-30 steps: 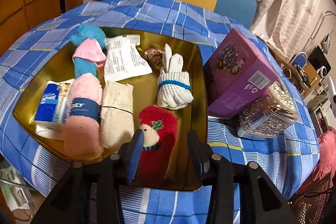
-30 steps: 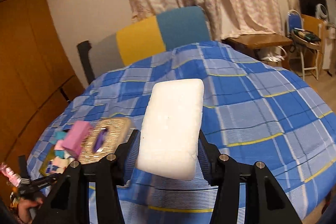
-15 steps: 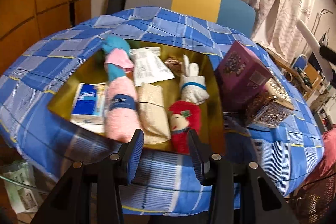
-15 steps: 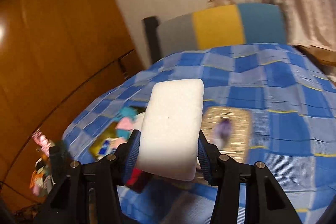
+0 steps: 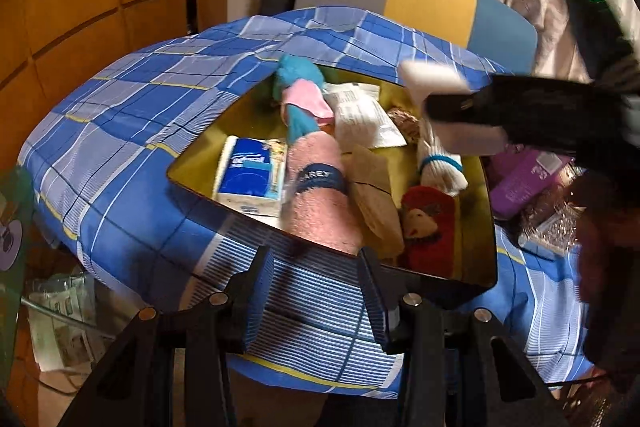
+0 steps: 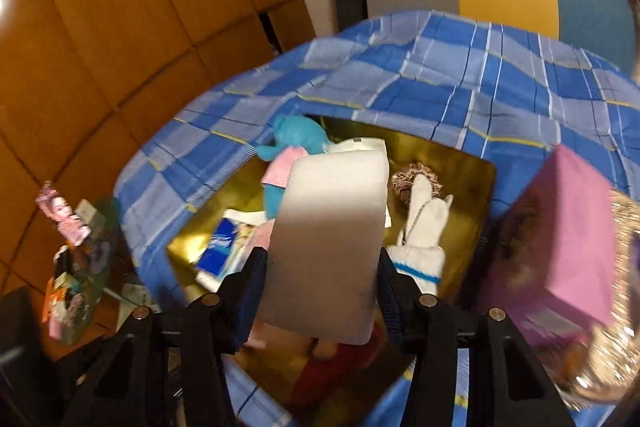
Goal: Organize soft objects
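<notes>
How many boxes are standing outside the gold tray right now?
2: the purple box sits on the cloth just right of the gold tray, and the glittery box lies right beside it, at its far side from the tray. More may be hidden behind the right gripper.

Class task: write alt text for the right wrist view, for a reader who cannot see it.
The right gripper holds a white sponge block in its jaws above a gold tray of soft items, including a white rolled sock and a blue plush, on a blue checked cloth.

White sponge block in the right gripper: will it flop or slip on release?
The white sponge block stands straight beyond the right gripper, so probably fairly stiff. It looks like light foam, so it should drop softly into the gold tray.
</notes>
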The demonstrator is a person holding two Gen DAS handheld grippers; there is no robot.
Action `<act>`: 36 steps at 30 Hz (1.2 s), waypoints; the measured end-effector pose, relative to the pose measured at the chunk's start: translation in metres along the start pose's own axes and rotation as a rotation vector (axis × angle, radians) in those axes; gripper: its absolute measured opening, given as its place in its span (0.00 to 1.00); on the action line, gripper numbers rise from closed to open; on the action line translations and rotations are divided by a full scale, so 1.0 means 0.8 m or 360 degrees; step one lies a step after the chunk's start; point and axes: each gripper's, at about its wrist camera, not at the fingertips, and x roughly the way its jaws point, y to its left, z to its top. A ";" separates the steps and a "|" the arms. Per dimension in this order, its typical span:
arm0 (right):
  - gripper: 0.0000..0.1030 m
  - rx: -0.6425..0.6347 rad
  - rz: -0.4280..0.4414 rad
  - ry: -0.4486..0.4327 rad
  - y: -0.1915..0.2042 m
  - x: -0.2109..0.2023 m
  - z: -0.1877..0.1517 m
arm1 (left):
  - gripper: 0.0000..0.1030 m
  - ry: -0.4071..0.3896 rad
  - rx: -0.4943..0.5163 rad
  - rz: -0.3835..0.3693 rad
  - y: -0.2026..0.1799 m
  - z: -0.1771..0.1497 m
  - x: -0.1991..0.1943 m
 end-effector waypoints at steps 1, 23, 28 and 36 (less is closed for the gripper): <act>0.52 0.0012 -0.0013 0.0021 -0.002 0.014 0.004 | 0.42 -0.0006 -0.0011 0.0009 0.002 0.001 -0.001; 0.77 0.0005 -0.0185 -0.0057 -0.001 0.015 0.007 | 0.42 -0.0104 0.0058 0.0254 -0.016 0.008 -0.021; 0.80 0.0070 -0.0163 -0.0064 0.000 -0.015 -0.015 | 0.42 -0.0096 0.0067 0.0309 -0.017 0.008 -0.028; 0.89 0.0085 -0.0245 -0.0094 0.009 -0.062 -0.048 | 0.42 -0.0113 0.0113 0.0303 -0.027 0.000 -0.045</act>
